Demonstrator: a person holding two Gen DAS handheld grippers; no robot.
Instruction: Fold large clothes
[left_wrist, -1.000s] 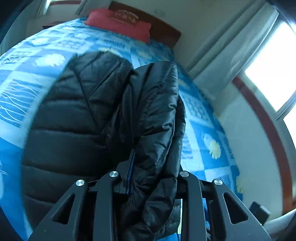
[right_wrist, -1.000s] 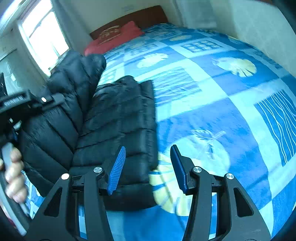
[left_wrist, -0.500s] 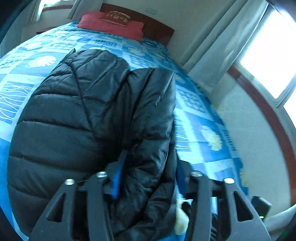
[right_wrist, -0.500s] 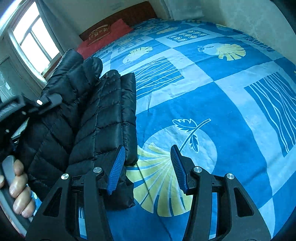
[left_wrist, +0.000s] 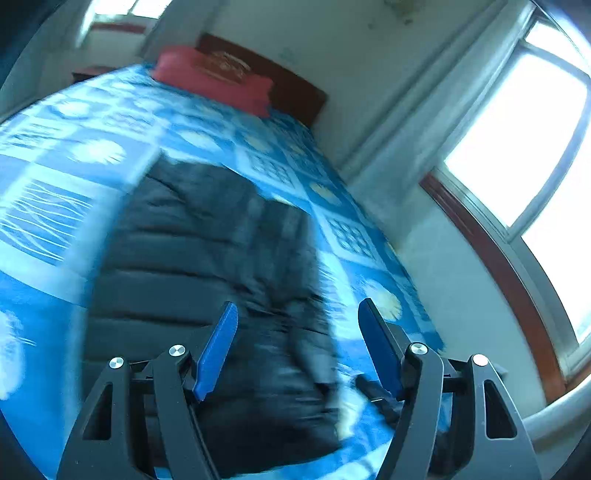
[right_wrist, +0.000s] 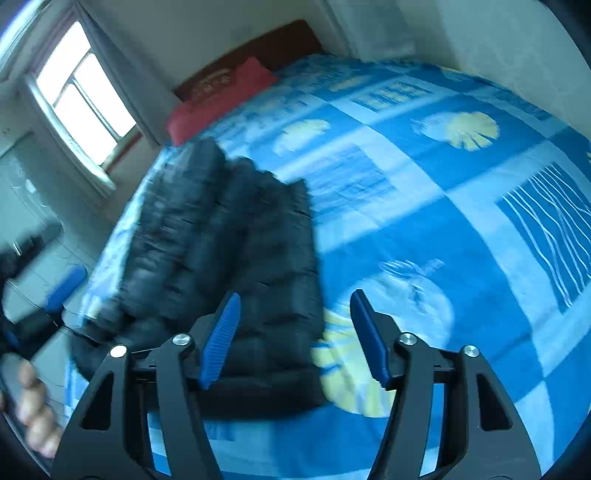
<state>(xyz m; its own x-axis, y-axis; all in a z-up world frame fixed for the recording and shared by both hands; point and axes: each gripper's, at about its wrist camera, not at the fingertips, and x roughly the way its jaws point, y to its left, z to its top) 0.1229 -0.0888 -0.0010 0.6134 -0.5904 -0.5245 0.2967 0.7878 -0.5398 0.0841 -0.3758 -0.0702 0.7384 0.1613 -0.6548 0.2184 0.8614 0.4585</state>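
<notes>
A black quilted puffer jacket (left_wrist: 207, 266) lies folded lengthwise on the blue patterned bed cover (left_wrist: 55, 229), near the bed's foot. My left gripper (left_wrist: 297, 345) is open and empty, above the jacket's near end. My right gripper (right_wrist: 293, 334) is open and empty, above the jacket's near right corner (right_wrist: 266, 295). The left gripper's blue pad (right_wrist: 66, 286) and the hand holding it show blurred at the left of the right wrist view. Both views are motion-blurred.
A red pillow (left_wrist: 214, 83) lies against the dark wooden headboard (left_wrist: 295, 92) at the far end. A window (left_wrist: 524, 136) with curtains and a white wall run along the bed's side. The bed cover (right_wrist: 443, 240) stretches to the right of the jacket.
My left gripper has opened and let go of the jacket's fold, which now lies flat on the jacket. Both grippers have drawn back a little.
</notes>
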